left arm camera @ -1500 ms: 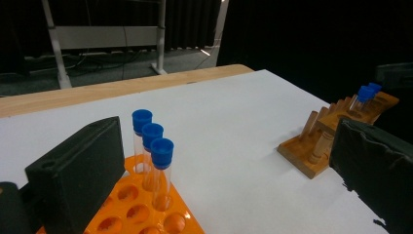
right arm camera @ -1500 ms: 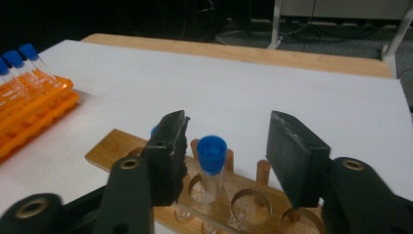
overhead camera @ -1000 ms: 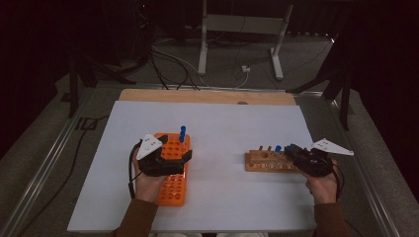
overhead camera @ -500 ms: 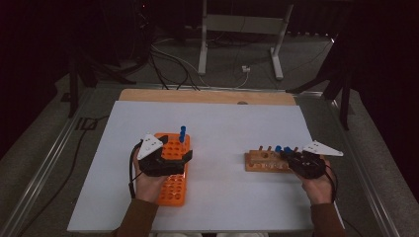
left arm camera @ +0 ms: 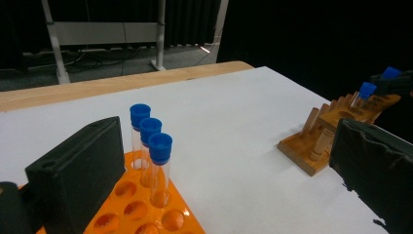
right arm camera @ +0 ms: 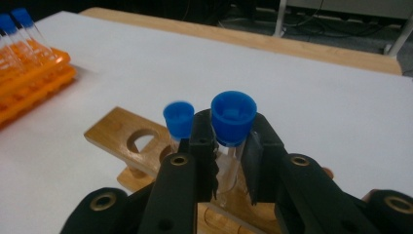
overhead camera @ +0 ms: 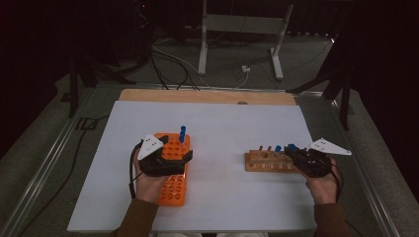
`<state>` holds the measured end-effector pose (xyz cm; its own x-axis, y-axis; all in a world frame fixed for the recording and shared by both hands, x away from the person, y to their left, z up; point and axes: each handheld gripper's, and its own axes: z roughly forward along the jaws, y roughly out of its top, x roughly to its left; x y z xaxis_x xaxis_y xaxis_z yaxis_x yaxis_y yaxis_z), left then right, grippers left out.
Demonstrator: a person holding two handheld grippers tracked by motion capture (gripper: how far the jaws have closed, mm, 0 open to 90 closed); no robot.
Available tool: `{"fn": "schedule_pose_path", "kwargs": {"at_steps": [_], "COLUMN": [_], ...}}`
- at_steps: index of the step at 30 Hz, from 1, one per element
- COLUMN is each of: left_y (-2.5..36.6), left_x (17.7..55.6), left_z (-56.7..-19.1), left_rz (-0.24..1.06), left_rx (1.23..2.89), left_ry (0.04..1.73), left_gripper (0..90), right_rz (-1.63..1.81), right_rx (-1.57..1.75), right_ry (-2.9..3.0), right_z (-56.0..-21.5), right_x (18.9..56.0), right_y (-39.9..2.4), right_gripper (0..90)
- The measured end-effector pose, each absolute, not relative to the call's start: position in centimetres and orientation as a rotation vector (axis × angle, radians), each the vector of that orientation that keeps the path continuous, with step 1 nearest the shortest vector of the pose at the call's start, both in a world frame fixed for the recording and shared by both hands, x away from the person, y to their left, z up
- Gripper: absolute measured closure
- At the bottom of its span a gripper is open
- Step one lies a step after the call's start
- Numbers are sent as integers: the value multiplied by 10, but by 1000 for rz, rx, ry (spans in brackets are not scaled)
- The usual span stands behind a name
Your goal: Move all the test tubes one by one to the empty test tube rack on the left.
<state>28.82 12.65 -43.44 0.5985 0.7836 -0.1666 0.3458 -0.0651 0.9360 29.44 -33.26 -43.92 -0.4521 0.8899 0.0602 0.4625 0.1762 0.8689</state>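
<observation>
My right gripper has just been closing its jaws and now clamps a blue-capped tube standing in the wooden rack near the right edge of the white table, beside another capped tube. My left gripper sits with jaws spread wide across the orange rack near the front left, gripping nothing; three capped tubes stand in that rack's far corner
</observation>
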Motion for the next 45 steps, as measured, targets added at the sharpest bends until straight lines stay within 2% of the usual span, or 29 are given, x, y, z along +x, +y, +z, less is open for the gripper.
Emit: {"fn": "schedule_pose_path", "kwargs": {"at_steps": [23,34,45], "left_y": [118,94,64], "left_x": [287,284,282], "left_z": [-435,-430,-433], "left_rz": [459,456,460], "left_rx": [1680,1707,1751], "left_ry": [932,879,828], "left_gripper": [7,7,8], "right_rz": [1278,1335,1387], "right_rx": [1181,1159,1094], "right_ry": [1950,2023,2100], "right_z": [-396,-397,-400], "right_x": [276,276,275], "right_y": [-329,-317,-286], "right_gripper": [765,765,764]}}
